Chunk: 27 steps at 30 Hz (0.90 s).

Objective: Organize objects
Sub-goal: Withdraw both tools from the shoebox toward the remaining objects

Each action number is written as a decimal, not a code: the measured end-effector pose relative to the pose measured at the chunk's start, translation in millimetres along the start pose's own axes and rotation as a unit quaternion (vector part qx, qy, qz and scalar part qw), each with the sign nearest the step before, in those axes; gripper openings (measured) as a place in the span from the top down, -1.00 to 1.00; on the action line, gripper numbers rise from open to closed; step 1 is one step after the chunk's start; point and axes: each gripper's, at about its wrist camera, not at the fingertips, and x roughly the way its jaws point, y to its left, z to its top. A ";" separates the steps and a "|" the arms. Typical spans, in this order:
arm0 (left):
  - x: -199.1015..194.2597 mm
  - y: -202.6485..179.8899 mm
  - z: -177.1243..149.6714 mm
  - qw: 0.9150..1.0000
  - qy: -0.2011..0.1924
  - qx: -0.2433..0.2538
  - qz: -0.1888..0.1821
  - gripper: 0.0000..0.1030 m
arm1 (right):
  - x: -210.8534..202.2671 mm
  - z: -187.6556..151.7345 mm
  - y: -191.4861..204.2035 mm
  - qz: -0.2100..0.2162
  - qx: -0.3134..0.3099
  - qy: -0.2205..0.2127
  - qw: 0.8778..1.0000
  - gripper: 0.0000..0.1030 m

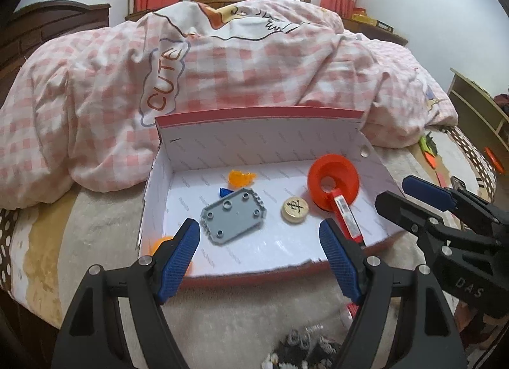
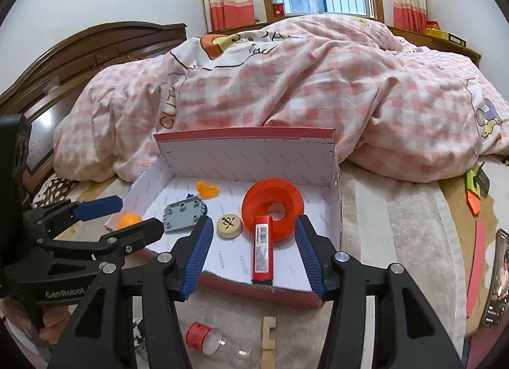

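A white box with a red rim [image 1: 254, 111] [image 2: 245, 132] sits on the bed. Inside lie a grey studded plate [image 1: 233, 215] [image 2: 183, 211], a wooden chess piece [image 1: 295, 208] [image 2: 229, 224], an orange funnel [image 1: 334, 180] [image 2: 272, 208], a red stick-shaped tube [image 1: 348, 218] [image 2: 263, 249], an orange plastic piece [image 1: 241, 177] [image 2: 207, 189] and a small blue piece [image 1: 225, 191]. My left gripper [image 1: 259, 237] is open and empty over the box's near edge. My right gripper [image 2: 254, 235] is open, its fingers either side of the red tube.
An orange ball [image 2: 128, 219] [image 1: 162, 243] lies outside the box's left wall. A clear bottle with a red cap [image 2: 210, 342] and a wooden piece [image 2: 268, 342] lie in front of the box. A checked quilt [image 1: 238, 67] is piled behind. A phone [image 2: 496, 276] lies at right.
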 end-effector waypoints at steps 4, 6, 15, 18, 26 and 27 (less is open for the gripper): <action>-12.7 0.9 -11.9 1.000 -0.004 -0.006 -0.004 -0.52 | -11.2 -8.7 2.0 0.001 0.004 0.000 1.000 -0.06; -17.4 2.8 -19.4 1.000 -0.003 -0.009 -0.005 -0.52 | -15.8 -14.8 3.3 0.002 0.001 0.005 1.000 -0.06; -32.4 12.2 -53.4 1.000 0.015 -0.018 -0.012 -0.52 | -28.7 -56.1 14.1 -0.011 -0.055 0.048 0.997 -0.06; -32.4 14.0 -65.4 0.999 0.028 -0.018 -0.017 -0.52 | -30.8 -70.1 11.6 -0.016 -0.057 0.064 0.996 -0.06; -23.1 7.2 -88.4 0.998 0.064 0.006 -0.028 -0.52 | -22.5 -99.1 7.5 -0.031 -0.063 0.107 0.992 -0.06; -21.3 6.2 -90.7 0.997 0.069 0.008 -0.030 -0.52 | -21.5 -100.6 7.5 -0.031 -0.062 0.109 0.992 -0.06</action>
